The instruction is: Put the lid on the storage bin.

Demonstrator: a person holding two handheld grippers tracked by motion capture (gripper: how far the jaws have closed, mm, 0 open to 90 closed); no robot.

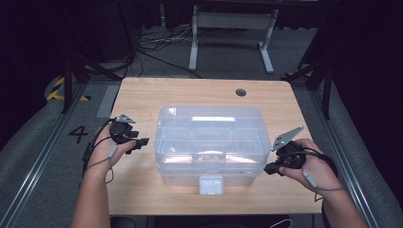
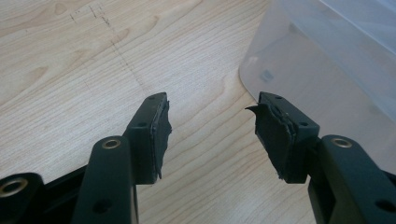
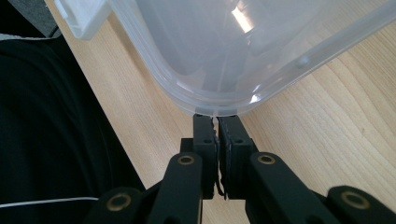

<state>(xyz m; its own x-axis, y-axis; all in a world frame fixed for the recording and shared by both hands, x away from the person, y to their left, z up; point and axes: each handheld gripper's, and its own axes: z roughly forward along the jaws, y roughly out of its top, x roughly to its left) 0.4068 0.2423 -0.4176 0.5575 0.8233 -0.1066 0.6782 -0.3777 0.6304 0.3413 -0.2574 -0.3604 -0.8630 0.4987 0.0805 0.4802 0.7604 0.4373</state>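
A clear plastic storage box [image 1: 209, 142] with a handled lid and a white front latch [image 1: 211, 185] sits mid-worktop [image 1: 142, 95]. Your left gripper [image 1: 135, 141] hovers just beside its left end, jaws released and wide apart over bare wood. Your right gripper [image 3: 217, 126] has its jaws clenched together, tips at the box's lower rim at the right front corner; whether they actually touch it is hard to tell.
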